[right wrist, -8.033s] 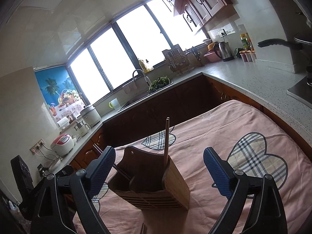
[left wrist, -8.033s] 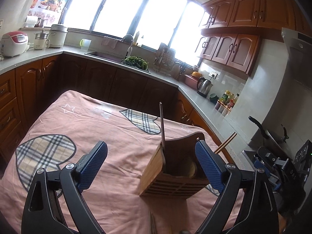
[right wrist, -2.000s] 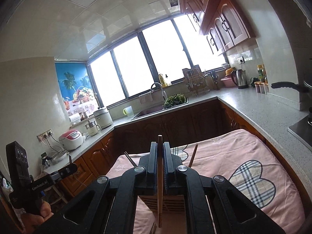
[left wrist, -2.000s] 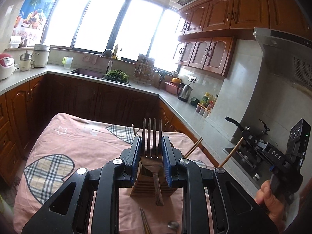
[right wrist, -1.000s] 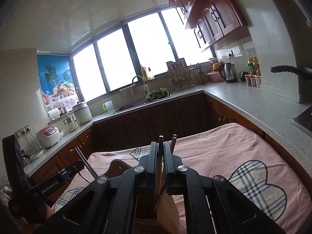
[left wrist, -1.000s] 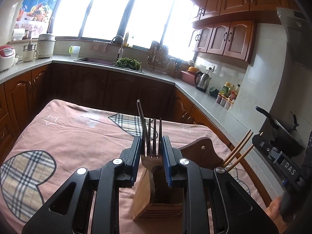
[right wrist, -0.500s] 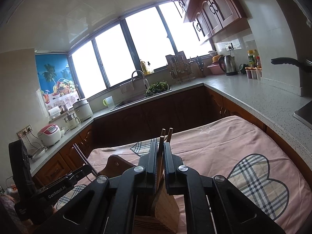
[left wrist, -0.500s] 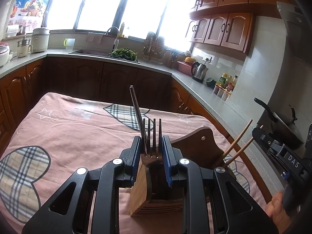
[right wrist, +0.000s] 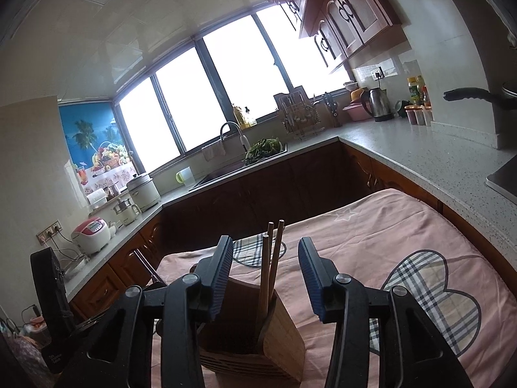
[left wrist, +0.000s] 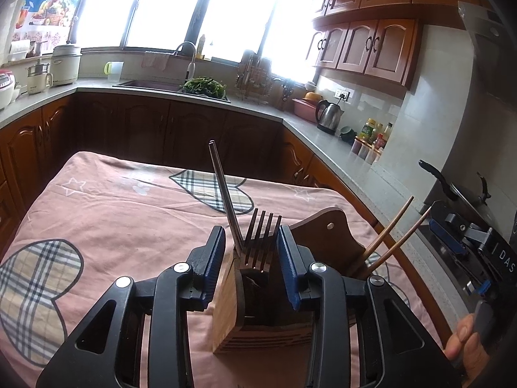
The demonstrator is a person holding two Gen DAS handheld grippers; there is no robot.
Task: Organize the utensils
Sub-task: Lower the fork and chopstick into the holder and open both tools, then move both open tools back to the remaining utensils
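A bamboo utensil holder (left wrist: 258,310) stands on the pink tablecloth (left wrist: 129,213). My left gripper (left wrist: 250,258) is open just above it, jaws on either side of a fork (left wrist: 261,242) that stands tines-up in the holder. A metal handle (left wrist: 223,194) leans in the same compartment. Two wooden chopsticks (left wrist: 391,239) stick out at the holder's right side. In the right wrist view my right gripper (right wrist: 265,274) is open over the holder (right wrist: 255,339), with the chopsticks (right wrist: 271,265) standing free between its jaws.
The right gripper body (left wrist: 468,242) and the hand holding it sit at the right edge of the left wrist view. Kitchen counters (left wrist: 323,135) wrap around the table, with a kettle (left wrist: 329,114), sink (left wrist: 152,84) and stove pan (left wrist: 458,190).
Both grippers have opened. The fork and the chopstick they held now stand in the holder, released.
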